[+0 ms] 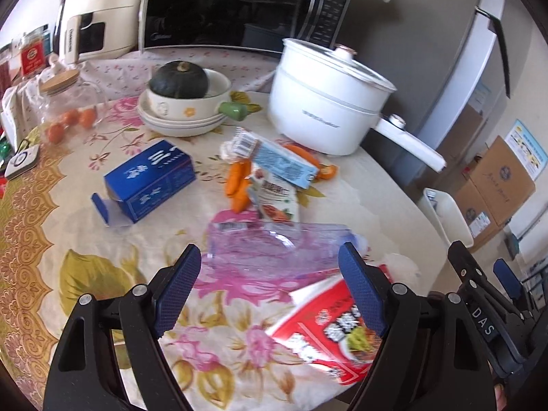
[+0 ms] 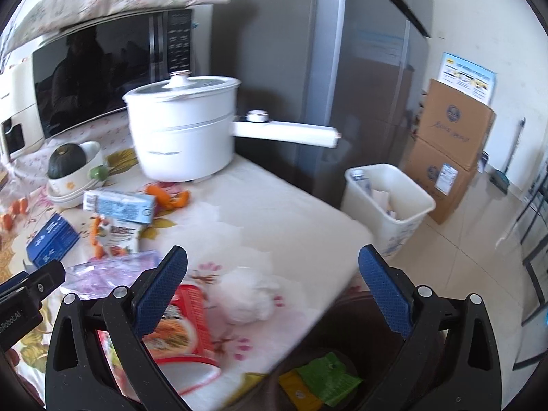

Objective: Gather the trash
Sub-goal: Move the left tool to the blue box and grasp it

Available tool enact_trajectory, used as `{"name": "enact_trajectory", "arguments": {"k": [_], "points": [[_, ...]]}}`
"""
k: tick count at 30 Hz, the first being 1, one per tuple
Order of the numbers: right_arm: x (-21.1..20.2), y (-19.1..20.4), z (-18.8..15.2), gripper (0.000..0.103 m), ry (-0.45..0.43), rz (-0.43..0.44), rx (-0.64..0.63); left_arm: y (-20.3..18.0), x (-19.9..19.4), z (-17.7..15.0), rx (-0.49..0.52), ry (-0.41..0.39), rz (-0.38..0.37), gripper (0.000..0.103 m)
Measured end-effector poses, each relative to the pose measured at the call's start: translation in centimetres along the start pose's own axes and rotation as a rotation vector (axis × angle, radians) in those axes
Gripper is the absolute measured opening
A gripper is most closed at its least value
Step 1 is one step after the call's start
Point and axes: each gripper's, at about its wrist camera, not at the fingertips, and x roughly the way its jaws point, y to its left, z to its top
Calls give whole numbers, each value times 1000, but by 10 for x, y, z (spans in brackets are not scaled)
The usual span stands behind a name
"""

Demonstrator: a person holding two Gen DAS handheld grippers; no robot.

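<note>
Left tongs (image 1: pixel 270 291) wide, empty, above red noodle packet (image 1: pixel 322 335). Right tongs (image 2: pixel 274 291) wide, empty. Packet likely light, crinkly, slippery: pinch free edge nearest purple bag (image 1: pixel 274 246).

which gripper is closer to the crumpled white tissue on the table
Right. The right gripper hangs open directly over the tissue, which shows between its fingers. The left gripper is off to the side, over the red noodle cup.

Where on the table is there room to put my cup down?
Bare cloth lies right of the white pot, up to the table edge by the bin. It is crowded around the light blue carton, carrot pieces and purple bag.
</note>
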Motion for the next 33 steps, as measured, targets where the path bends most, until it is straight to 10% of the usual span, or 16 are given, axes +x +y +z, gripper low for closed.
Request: {"name": "enact_trajectory", "arguments": {"k": [12, 33], "points": [[15, 70, 0, 96, 33, 106, -92, 63, 32, 40, 25, 1, 201, 89], [38, 80, 1, 96, 132, 167, -167, 89, 161, 77, 457, 351, 405, 91]]}}
